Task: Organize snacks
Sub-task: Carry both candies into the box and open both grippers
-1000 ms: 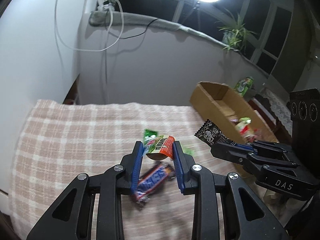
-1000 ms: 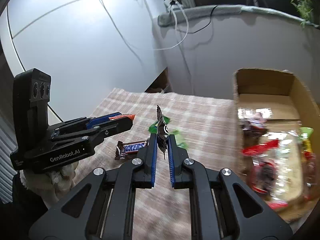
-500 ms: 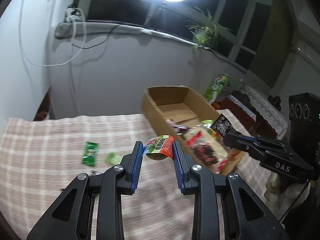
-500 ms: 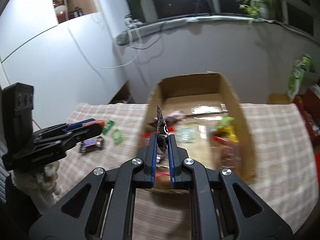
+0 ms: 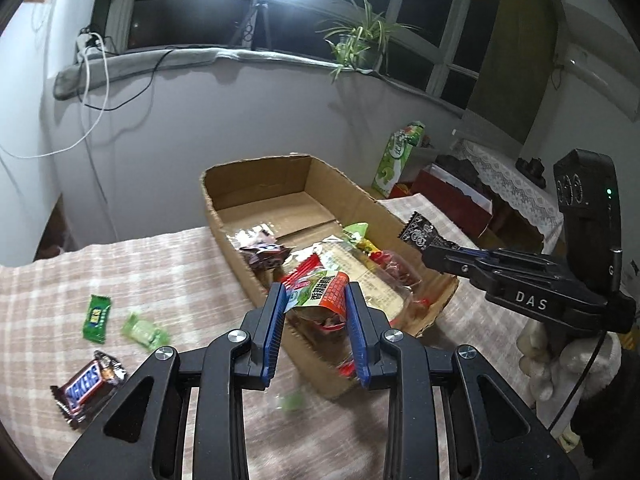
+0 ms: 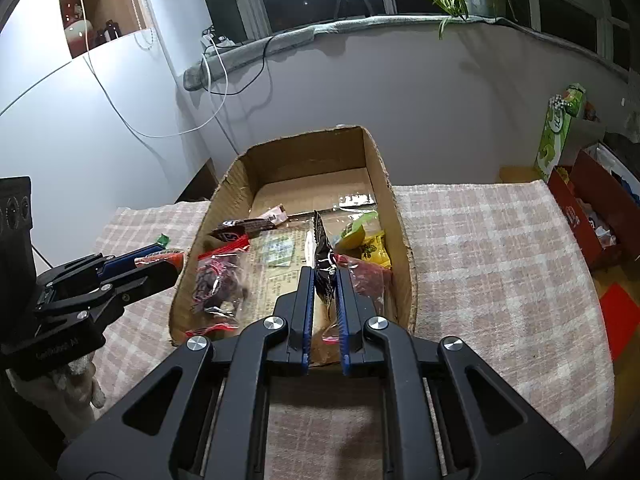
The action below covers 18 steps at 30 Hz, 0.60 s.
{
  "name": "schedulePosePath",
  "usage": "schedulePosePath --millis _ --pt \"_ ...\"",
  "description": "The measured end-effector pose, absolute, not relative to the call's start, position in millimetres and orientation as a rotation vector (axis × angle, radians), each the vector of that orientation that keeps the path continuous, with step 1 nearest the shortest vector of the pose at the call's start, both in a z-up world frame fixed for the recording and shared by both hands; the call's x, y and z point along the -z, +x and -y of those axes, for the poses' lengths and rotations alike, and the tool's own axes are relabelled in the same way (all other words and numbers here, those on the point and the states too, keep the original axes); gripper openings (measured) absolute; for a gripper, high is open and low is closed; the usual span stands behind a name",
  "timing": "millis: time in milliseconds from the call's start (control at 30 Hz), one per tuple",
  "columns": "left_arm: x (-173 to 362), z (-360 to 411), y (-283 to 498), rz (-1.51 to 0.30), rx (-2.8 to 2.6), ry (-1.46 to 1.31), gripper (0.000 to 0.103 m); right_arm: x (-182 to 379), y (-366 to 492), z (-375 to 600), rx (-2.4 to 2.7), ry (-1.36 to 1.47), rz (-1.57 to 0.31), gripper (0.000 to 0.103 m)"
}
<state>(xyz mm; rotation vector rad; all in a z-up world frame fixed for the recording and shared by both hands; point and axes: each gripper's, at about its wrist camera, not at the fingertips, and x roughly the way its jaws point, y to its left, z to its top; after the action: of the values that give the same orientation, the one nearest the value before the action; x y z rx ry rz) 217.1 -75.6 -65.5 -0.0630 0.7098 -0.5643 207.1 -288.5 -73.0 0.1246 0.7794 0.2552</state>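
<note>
My left gripper (image 5: 315,293) is shut on a green and orange snack packet (image 5: 325,287), held above the near left corner of the open cardboard box (image 5: 256,168). My right gripper (image 6: 324,274) is shut on a thin black snack packet (image 6: 321,240) that stands on edge over the box's (image 6: 304,136) near end. Several wrapped snacks lie inside the box. A Snickers bar (image 5: 89,388), a green candy (image 5: 96,317) and a pale green candy (image 5: 145,331) lie on the plaid cloth, left of the box. The left gripper (image 6: 168,264) also shows beside the box's left wall.
The plaid tablecloth (image 6: 480,248) covers the table, with bare cloth right of the box. A green carton (image 5: 398,156) and a red box (image 6: 592,208) stand beyond the table's far right edge. A grey wall with hanging cables rises close behind the box.
Both grippers have swung right, away from the loose snacks on the cloth and over to the cardboard box, each still holding its packet. The Snickers bar stayed on the cloth.
</note>
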Motion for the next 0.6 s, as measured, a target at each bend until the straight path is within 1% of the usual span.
schedulePosePath --millis 433,500,533,567,600 --pt "73.6 94.6 216.0 -0.697 0.568 -0.03 0.028 79.8 212.1 286.2 -0.247 0.111 -0.8 0.011" --pt "73.4 95.5 216.1 -0.695 0.566 -0.03 0.029 79.9 212.4 284.8 -0.252 0.103 -0.802 0.011" --pt "73.1 95.7 216.0 -0.693 0.568 -0.03 0.032 79.8 212.5 284.4 -0.25 0.097 -0.8 0.011" --pt "72.9 95.9 215.8 -0.69 0.569 -0.028 0.036 79.8 212.7 283.6 -0.247 0.09 -0.801 0.014" --pt "72.5 96.2 215.7 -0.69 0.568 -0.027 0.04 79.9 213.0 282.9 -0.242 0.084 -0.805 0.032"
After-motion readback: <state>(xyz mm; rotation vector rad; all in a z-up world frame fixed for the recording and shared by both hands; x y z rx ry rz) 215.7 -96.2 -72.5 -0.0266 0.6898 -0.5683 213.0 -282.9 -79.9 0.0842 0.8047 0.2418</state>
